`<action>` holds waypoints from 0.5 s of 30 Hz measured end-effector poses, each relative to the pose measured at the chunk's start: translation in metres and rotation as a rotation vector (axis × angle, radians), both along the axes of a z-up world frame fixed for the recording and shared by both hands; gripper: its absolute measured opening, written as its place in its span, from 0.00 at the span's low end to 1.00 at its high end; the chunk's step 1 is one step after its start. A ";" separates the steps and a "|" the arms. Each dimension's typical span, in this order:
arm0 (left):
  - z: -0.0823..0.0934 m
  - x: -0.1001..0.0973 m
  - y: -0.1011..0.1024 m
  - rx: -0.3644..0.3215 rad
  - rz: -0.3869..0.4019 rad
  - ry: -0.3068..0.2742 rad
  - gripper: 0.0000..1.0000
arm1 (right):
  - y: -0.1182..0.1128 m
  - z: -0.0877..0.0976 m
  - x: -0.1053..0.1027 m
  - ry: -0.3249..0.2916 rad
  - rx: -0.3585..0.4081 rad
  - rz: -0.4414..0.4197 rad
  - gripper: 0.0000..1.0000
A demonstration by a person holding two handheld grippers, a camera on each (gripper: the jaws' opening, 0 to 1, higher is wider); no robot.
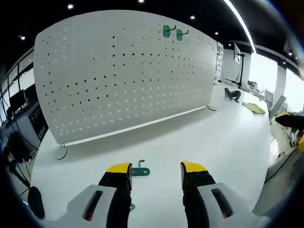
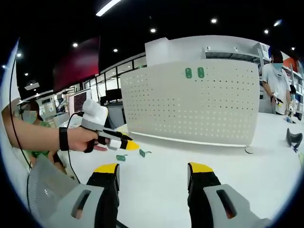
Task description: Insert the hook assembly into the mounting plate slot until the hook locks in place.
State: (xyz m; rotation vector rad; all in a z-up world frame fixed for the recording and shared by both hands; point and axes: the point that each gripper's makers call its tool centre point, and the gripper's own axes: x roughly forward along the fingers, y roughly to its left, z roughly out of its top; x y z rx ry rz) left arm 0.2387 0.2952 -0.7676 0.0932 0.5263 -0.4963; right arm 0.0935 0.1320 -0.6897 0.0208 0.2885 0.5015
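Note:
A white perforated mounting board (image 1: pixel 128 76) stands upright on the white table (image 1: pixel 213 142), with two green hooks (image 1: pixel 172 32) hung near its top. In the right gripper view the same board (image 2: pixel 190 107) carries those hooks (image 2: pixel 194 72). One loose green hook (image 1: pixel 139 171) lies on the table just beside my left gripper's left jaw tip. My left gripper (image 1: pixel 156 168) is open and holds nothing. A hand holds that left gripper (image 2: pixel 124 141) above two loose green hooks (image 2: pixel 121 157) (image 2: pixel 144 153). My right gripper (image 2: pixel 154 168) is open and holds nothing, well short of the board.
A dark object (image 1: pixel 232 94) and a yellow cloth (image 1: pixel 254 108) lie at the table's far right. A person (image 2: pixel 275 80) stands to the right of the board, near a black object (image 2: pixel 294 137). Monitors (image 2: pixel 78 102) line the left side.

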 end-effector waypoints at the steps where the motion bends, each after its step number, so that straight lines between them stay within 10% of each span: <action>1: -0.001 0.000 0.001 -0.013 0.009 0.010 0.42 | 0.000 -0.001 0.000 0.004 0.001 -0.001 0.58; 15: -0.024 0.007 0.008 0.032 0.035 0.048 0.43 | -0.001 -0.005 0.002 0.020 0.006 0.000 0.58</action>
